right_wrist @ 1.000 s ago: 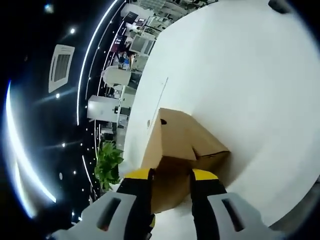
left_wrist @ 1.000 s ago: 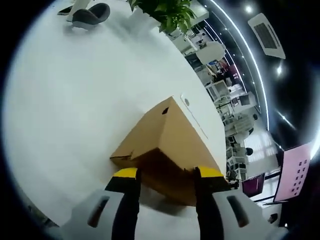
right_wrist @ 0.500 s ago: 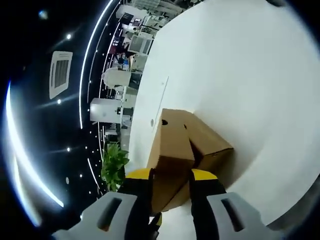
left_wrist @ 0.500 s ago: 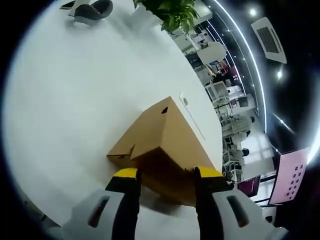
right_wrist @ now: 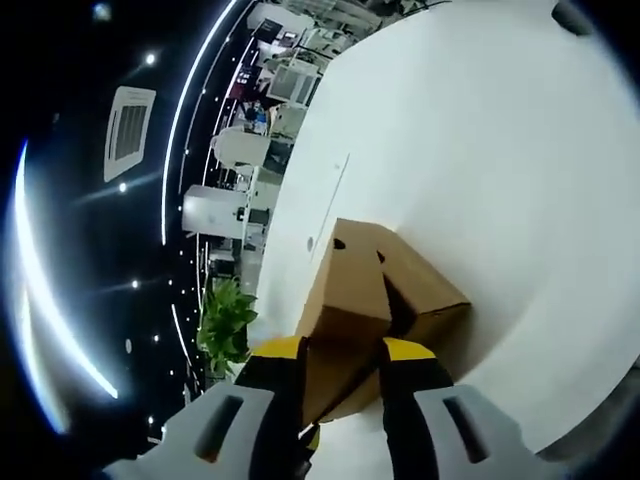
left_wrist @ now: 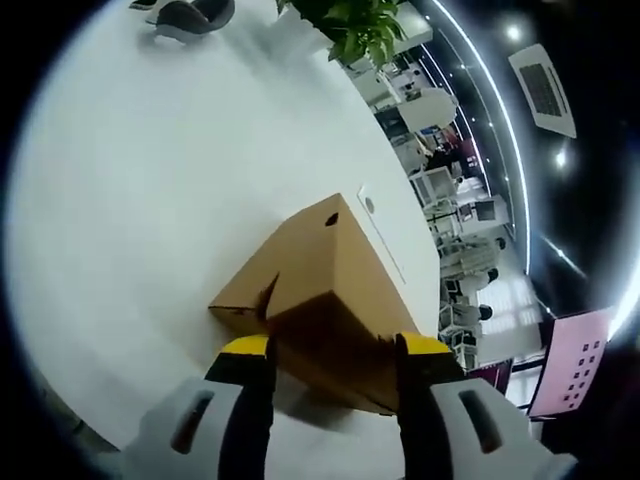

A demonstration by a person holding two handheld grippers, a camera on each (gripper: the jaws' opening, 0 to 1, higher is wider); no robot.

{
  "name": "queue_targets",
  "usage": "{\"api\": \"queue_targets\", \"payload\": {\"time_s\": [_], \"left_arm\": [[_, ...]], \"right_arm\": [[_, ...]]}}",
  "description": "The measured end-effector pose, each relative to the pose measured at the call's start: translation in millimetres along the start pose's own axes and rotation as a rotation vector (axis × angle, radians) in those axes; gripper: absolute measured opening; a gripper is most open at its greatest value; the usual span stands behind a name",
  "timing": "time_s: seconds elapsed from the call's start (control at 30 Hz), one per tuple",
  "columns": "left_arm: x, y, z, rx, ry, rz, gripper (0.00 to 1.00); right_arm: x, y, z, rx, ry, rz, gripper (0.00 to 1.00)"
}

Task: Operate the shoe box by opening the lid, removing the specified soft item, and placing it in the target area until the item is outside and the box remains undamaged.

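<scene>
Brown cardboard shoe box (left_wrist: 325,290) on white table, lid lifted slightly, dark gap at seam.

Left gripper (left_wrist: 333,350): your tool has two black fingers (left_wrist: 245,420) rising side by side from the lower edge, each capped with a bright yellow tip.
Left gripper body: the fingers sit in pale grey moulded housings, rounded at the shoulders, each with a dark oval slot in its face.
Right gripper (right_wrist: 343,352): you see the same build here, two black fingers (right_wrist: 402,420) with yellow caps at the ends.
Right gripper body: light grey rounded housings flank the fingers, each with a dark elongated slot.
Markings: you cannot make out any lettering, screws or cables on either tool.
</scene>
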State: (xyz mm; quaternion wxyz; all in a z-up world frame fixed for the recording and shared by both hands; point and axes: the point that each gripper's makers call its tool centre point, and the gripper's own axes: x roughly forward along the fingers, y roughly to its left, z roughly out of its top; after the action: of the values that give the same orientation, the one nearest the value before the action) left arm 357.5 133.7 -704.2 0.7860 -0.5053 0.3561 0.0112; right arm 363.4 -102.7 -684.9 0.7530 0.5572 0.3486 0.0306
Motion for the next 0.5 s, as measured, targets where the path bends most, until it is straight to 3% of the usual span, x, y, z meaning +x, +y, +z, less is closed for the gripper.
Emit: {"api": "queue_targets", "payload": {"time_s": [0.23,0.33,0.43,0.5], "left_arm": [[-2,-7.4,1.6,-0.026,-0.006,-0.021,0.46],[-1,-11.8,2.1,-0.045,-0.007,-0.045,0.46],[-1,-17.5,2.0,-0.044,0.0,-0.071,0.46],[-1,-20.7,1.2,-0.032,0.004,-0.079,0.45]], "right_arm": [[-2,5,1.0,0.008,0.003,0.029,0.25],[-2,7,1.2,-0.031,0.009,0.027,0.23],[-2,7,0.9,-0.141,0.015,0.025,0.2],[-1,9,-0.6,-0.145,0.015,0.034,0.19]]}}
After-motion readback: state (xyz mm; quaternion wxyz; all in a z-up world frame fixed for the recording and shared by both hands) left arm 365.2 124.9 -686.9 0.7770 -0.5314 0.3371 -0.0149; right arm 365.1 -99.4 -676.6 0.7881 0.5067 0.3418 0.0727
